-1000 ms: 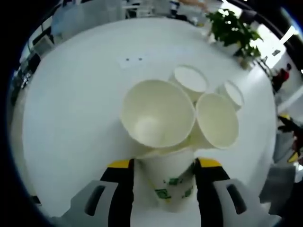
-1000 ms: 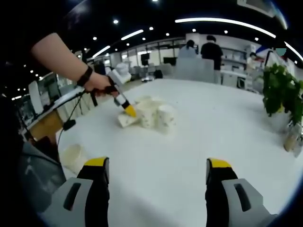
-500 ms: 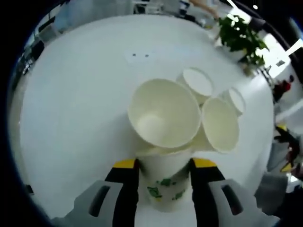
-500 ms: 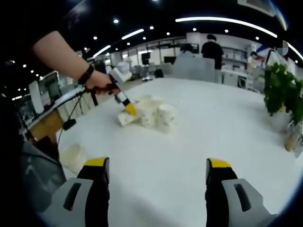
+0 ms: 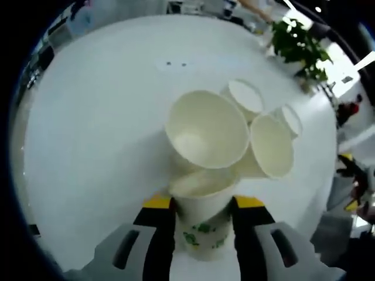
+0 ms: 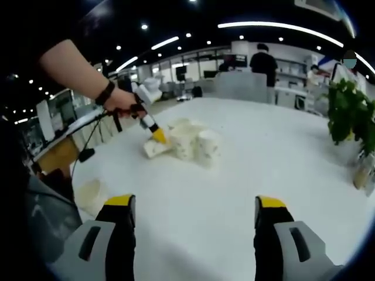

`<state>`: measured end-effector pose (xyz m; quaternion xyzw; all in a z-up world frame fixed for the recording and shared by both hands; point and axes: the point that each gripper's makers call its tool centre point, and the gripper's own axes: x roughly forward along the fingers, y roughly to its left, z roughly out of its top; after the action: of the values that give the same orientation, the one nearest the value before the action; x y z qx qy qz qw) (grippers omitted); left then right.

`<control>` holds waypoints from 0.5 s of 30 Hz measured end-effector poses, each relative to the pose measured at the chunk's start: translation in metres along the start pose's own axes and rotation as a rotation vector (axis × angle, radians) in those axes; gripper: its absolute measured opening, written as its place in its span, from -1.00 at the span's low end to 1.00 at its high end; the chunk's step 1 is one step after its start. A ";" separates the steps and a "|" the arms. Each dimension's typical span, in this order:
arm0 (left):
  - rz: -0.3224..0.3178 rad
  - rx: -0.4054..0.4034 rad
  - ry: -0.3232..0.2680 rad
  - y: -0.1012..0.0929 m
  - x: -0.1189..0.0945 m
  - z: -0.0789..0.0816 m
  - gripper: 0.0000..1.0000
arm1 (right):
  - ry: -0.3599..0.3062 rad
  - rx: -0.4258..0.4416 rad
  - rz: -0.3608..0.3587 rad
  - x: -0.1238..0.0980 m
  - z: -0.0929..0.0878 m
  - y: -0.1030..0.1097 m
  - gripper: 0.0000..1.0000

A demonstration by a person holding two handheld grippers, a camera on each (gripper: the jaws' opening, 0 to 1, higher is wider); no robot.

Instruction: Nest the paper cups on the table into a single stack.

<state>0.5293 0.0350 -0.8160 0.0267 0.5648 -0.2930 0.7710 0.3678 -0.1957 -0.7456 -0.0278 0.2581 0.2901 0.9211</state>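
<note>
In the left gripper view, the left gripper (image 5: pixel 202 219) has its jaws pinching a paper cup (image 5: pixel 202 225) with green print on its side. The jaws press on the two sides of the cup, below its rim. Just past it a big cup (image 5: pixel 206 132) leans with its mouth up, so you can look right into it. It looks to be touching the held cup, but that is hard to tell. Beside it is another open cup (image 5: pixel 271 146), and behind these are two more cups (image 5: pixel 245 96), all in one close bunch on the white table (image 5: pixel 94 129). Far off at the table's edge stands a green plant (image 5: pixel 297 44). Paper cups are very light and thin. They probably squash if squeezed hard, and they tip over at a small push. A good place to hold one is on the side wall a bit below the rim, with a soft squeeze. In the right gripper view, the right gripper (image 6: pixel 191 225) hangs over bare table with its jaws spread wide and nothing between them. Well past it, a hand (image 6: pixel 120 102) holds the left gripper at the bunch of cups (image 6: pixel 190 143). The cups are not in one stack yet.
</note>
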 end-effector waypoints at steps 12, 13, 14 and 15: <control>-0.009 -0.015 -0.016 -0.006 -0.009 -0.004 -0.29 | -0.004 -0.002 0.002 -0.001 0.003 0.004 0.62; -0.011 -0.016 -0.016 -0.006 -0.010 -0.005 -0.29 | -0.005 -0.003 0.004 -0.001 0.004 0.005 0.62; -0.013 -0.016 -0.021 -0.007 -0.012 -0.005 -0.29 | -0.005 -0.004 0.005 -0.001 0.005 0.005 0.62; -0.019 -0.018 -0.028 -0.008 -0.014 -0.005 -0.29 | -0.004 -0.006 0.005 -0.001 0.005 0.005 0.62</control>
<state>0.5185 0.0363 -0.8032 0.0103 0.5570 -0.2954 0.7762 0.3665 -0.1909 -0.7402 -0.0291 0.2554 0.2932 0.9208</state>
